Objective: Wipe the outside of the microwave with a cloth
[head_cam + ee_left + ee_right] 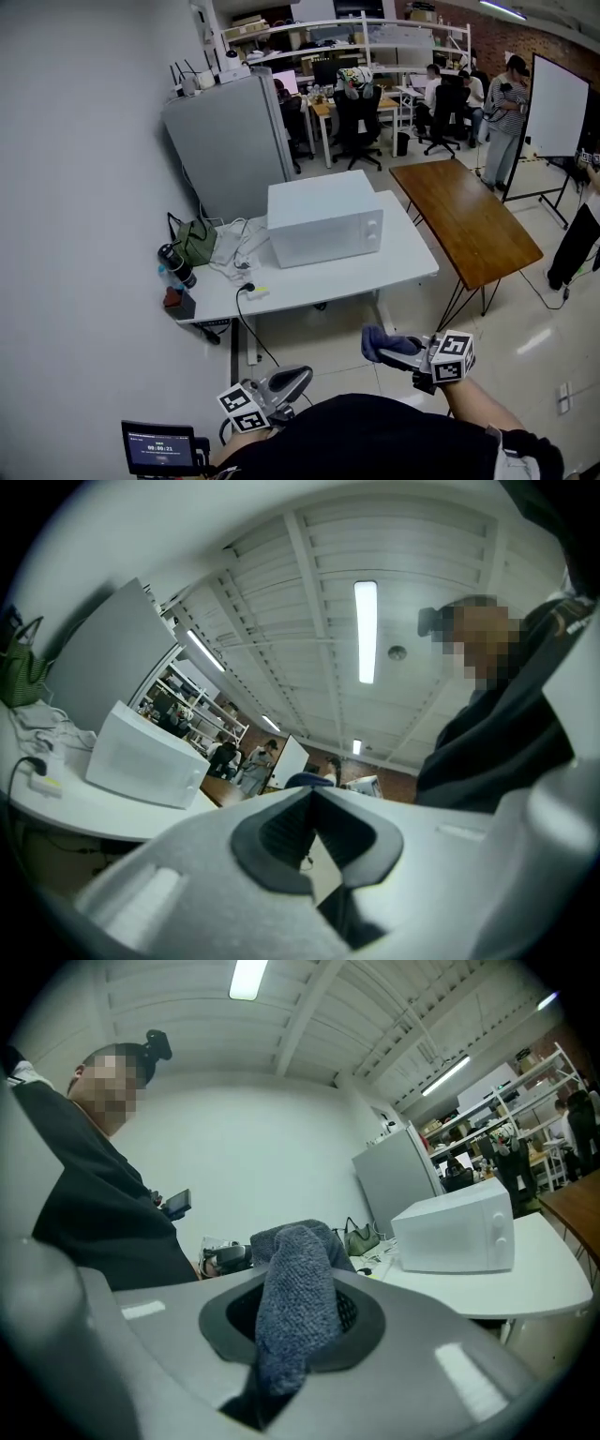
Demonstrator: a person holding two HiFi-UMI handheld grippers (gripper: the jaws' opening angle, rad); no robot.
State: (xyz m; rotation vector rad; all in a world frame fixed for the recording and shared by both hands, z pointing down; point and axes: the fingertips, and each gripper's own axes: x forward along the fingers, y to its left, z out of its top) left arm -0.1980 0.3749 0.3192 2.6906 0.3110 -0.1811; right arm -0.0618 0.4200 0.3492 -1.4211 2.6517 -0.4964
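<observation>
Head view: both grippers are held low and close to the person's black-clad body, well short of the table [412, 267]. The left gripper [290, 379] sits at the near left, with its jaws pointing far and to the right. The right gripper [417, 354] is at the near right on a bent forearm and points left. A dark blue cloth [382, 342] sticks out leftward from its jaws. The microwave [323, 220] stands on the far side of the white table, well apart from both grippers. Its long axis runs left to right. Its door and two knobs face near, with the knobs at the right end. A wooden table [469, 220] stands to the right of the white one.

Left gripper view: the jaws of the left gripper [312, 797] are pressed together with nothing between them. The gripper is tilted upward, so the ceiling fills most of the view. The microwave [145, 761] lies to the far left on the table [75, 808], well apart from the jaw tips. Its front is turned to the right in this view.

Right gripper view: the right gripper [298, 1321] is clamped on the cloth [295, 1307]. The cloth rises as a folded ridge from between the jaws and bunches above the tips. The microwave [455, 1232] stands to the far right on the table [530, 1283], well apart from the cloth. Its knobs are at its right end.
</observation>
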